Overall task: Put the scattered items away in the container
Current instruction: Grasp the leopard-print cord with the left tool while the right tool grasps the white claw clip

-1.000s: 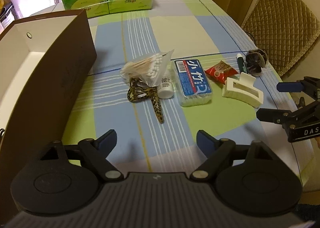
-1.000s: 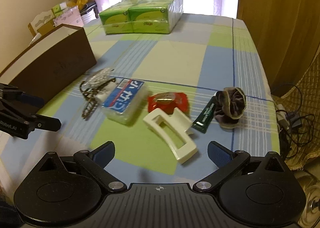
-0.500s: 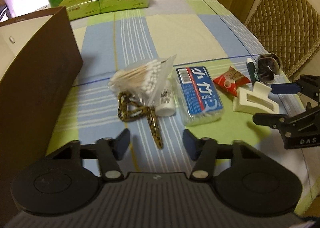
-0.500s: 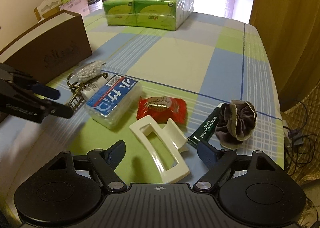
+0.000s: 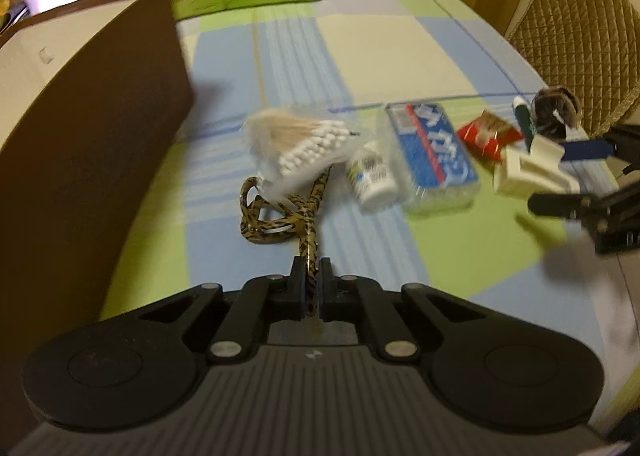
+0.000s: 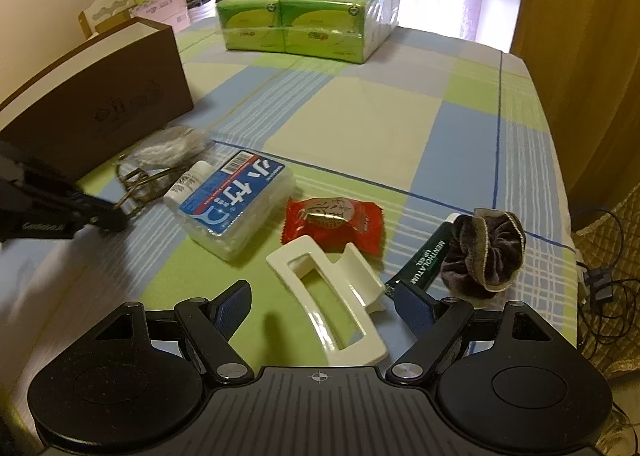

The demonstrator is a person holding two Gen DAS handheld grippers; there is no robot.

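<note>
Left wrist view, motion-blurred: the left gripper (image 5: 310,280) clamps the tip of leopard-print scissors (image 5: 280,212) whose handles vanish under a cotton-swab bag (image 5: 304,144) at 12 o'clock, the brown box (image 5: 80,128) cropped at 9 o'clock, while the right gripper (image 6: 324,306) gapes around a white hair claw (image 6: 332,296).

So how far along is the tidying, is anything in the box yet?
Nothing visibly is yet; the brown box interior is mostly out of view. In hand: the left gripper is shut on the leopard-print hair clip, and the open right gripper straddles the white claw clip. Left on the table: cotton swabs, small bottle, blue floss box, red packet, lip gel tube, scrunchie.
</note>
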